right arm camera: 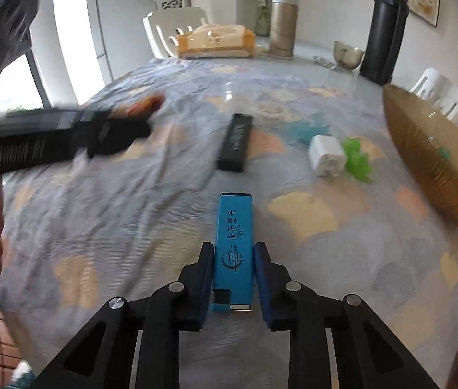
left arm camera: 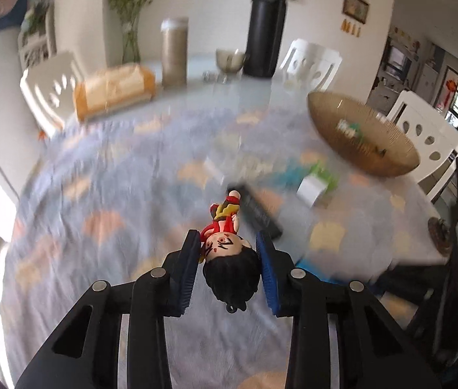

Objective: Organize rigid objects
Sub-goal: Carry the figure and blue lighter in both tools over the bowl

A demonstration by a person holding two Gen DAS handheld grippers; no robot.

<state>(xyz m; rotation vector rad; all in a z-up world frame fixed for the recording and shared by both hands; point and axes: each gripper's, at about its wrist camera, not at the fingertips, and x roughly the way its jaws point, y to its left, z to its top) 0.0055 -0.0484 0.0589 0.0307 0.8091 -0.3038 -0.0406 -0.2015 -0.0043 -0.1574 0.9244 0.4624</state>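
Observation:
My left gripper (left arm camera: 227,243) is shut on a small figurine (left arm camera: 229,259) with black hair and a red outfit, held head-first above the patterned tablecloth (left arm camera: 99,194). My right gripper (right arm camera: 234,249) is shut on a slim blue box (right arm camera: 234,243) with printed characters, which points away from me. Beyond it on the cloth lie a black bar (right arm camera: 235,142), a white cube (right arm camera: 326,155), a green toy (right arm camera: 357,159) and a teal toy (right arm camera: 307,129). The left gripper also shows as a dark blur at the left of the right wrist view.
A wide brown bowl (right arm camera: 433,162) with small items inside stands at the right. At the table's far end are a tissue pack (right arm camera: 216,43), a beige canister (right arm camera: 282,26), a metal bowl (right arm camera: 347,53) and a black flask (right arm camera: 384,29). White chairs (left arm camera: 423,136) surround the table.

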